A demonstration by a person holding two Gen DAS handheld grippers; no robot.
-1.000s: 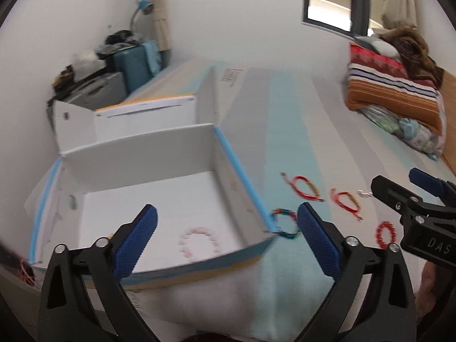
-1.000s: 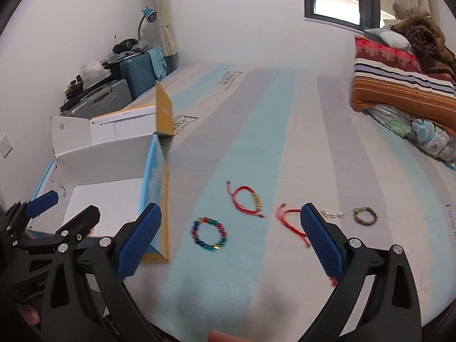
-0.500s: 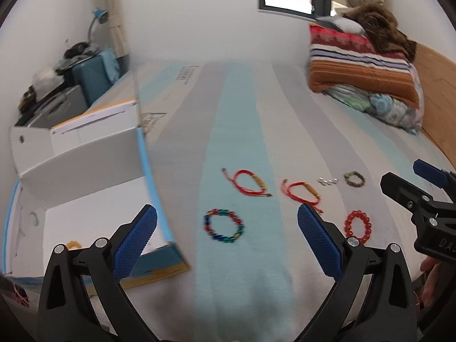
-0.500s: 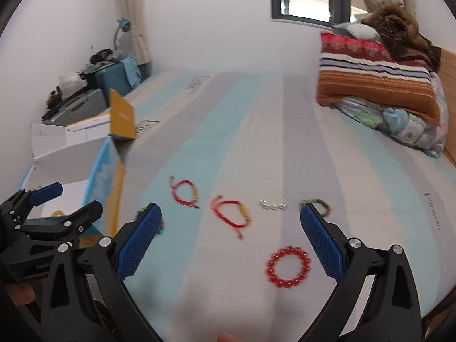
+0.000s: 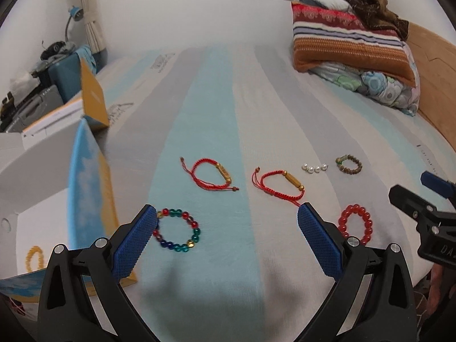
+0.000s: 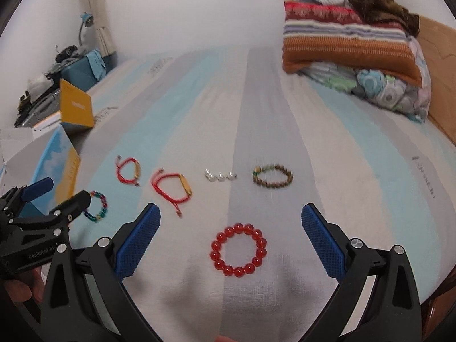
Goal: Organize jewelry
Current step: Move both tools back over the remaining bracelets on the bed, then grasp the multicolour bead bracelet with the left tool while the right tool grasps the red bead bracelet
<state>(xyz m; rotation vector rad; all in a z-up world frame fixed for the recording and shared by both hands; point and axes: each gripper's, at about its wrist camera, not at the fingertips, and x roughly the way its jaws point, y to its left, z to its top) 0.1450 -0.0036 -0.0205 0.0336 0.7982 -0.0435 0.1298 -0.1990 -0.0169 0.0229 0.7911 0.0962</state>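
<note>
Both grippers are hovering wide open and empty over the striped bed (image 6: 199,91), the right gripper (image 6: 230,236) framing the red bead bracelet (image 6: 238,250), probably next to be closed on and carried to the open box (image 5: 42,176), while the left gripper (image 5: 225,236) is hanging beside the multicoloured bead bracelet (image 5: 177,230).

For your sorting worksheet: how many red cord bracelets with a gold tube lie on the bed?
2. One red cord bracelet lies on the blue stripe; the other cord bracelet lies just right of it, on the grey stripe.
</note>
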